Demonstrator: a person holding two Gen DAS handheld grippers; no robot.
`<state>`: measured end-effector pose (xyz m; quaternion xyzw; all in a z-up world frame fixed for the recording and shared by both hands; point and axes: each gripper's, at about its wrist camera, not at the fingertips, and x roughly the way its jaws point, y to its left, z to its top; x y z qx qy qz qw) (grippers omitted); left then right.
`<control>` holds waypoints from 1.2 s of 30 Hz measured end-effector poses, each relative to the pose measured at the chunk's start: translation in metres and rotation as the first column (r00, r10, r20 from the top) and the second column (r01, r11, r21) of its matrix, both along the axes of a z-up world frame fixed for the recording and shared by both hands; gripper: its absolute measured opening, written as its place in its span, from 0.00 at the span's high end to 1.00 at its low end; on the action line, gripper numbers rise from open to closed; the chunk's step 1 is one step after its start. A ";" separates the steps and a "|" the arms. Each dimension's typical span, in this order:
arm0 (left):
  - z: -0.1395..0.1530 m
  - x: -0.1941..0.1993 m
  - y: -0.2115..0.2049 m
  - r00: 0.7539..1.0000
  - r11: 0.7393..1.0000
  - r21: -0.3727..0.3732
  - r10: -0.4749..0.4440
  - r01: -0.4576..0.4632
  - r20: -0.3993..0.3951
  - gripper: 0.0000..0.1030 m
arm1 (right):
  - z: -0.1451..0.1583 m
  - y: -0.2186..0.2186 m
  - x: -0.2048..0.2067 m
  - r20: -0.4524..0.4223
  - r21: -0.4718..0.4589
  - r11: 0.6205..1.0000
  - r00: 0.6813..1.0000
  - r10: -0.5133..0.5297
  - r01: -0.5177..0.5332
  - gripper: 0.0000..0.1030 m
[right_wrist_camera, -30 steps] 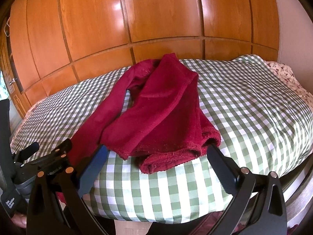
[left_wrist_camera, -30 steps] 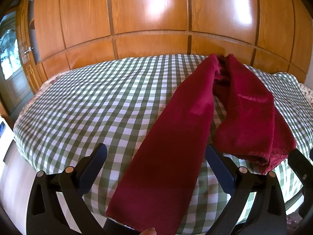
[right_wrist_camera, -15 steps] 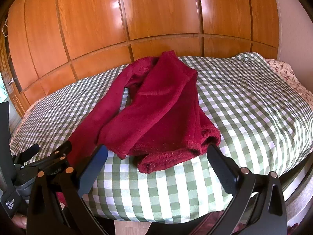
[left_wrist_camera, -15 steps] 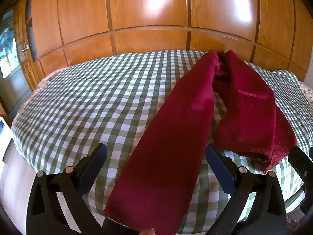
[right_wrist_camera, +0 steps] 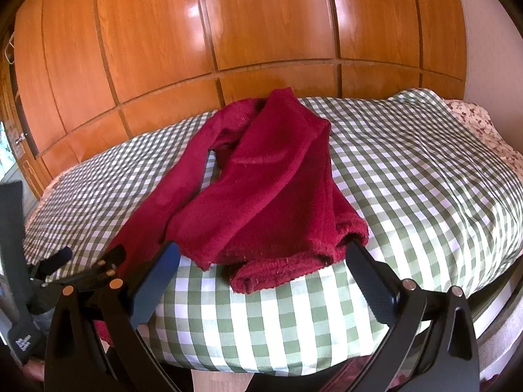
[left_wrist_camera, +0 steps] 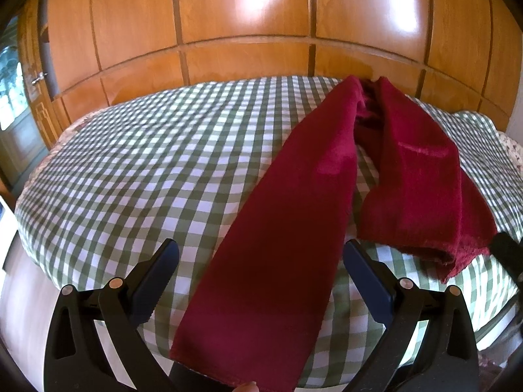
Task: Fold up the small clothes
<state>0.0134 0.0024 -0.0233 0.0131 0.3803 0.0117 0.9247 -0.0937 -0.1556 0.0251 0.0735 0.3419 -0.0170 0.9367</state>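
Note:
A dark red fleece garment [left_wrist_camera: 294, 228] lies on the green-and-white checked bed [left_wrist_camera: 130, 170]. One long leg runs to the bed's near edge and hangs over it; the other part is bunched at the right [left_wrist_camera: 425, 189]. My left gripper [left_wrist_camera: 258, 254] is open, its jaws on either side of the long leg, above it. In the right wrist view the bunched part [right_wrist_camera: 271, 202] lies in front of my right gripper [right_wrist_camera: 261, 254], which is open just short of its hem. The left gripper [right_wrist_camera: 81, 271] shows at the lower left there.
A glossy wooden wardrobe wall [left_wrist_camera: 245, 26] stands behind the bed. A floral sheet [right_wrist_camera: 474, 121] shows at the bed's far right. A door [left_wrist_camera: 13, 104] is at the far left. The bed's near edge drops off below both grippers.
Both grippers have moved slightly forward and down toward the garment. The garment itself has not moved.

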 end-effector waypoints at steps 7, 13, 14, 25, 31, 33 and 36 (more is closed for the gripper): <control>-0.009 0.007 0.015 0.998 0.999 -0.035 -0.004 0.002 -0.056 0.03 | 0.011 -0.005 0.015 0.031 0.004 0.998 0.998 0.060 -0.060 0.19; -0.016 0.008 0.016 0.995 0.995 -0.071 -0.072 0.067 -0.074 0.03 | 0.000 -0.013 0.062 -0.070 0.110 0.991 0.994 0.089 -0.081 0.48; -0.018 0.009 0.014 0.994 0.995 -0.061 -0.079 0.074 -0.077 0.03 | -0.005 -0.013 0.070 -0.103 0.137 0.987 0.990 0.099 -0.084 0.49; -0.028 0.018 0.020 0.983 0.983 -0.141 -0.135 0.117 -0.128 0.71 | -0.010 0.001 0.108 -0.139 0.095 0.985 0.978 0.154 -0.141 0.93; -0.015 0.032 0.038 0.981 0.966 -0.225 -0.156 0.127 -0.119 0.83 | 0.031 -0.057 0.113 -0.018 -0.002 0.999 0.999 0.041 -0.041 0.93; -0.005 0.044 0.050 0.986 0.966 -0.236 -0.130 0.103 -0.101 0.84 | 0.040 -0.086 0.118 0.004 -0.048 0.998 0.999 -0.037 0.037 0.93; 0.010 0.064 0.072 0.995 0.970 -0.236 -0.070 0.051 -0.074 0.84 | 0.045 -0.138 0.129 0.014 -0.093 0.983 0.988 -0.156 0.157 0.93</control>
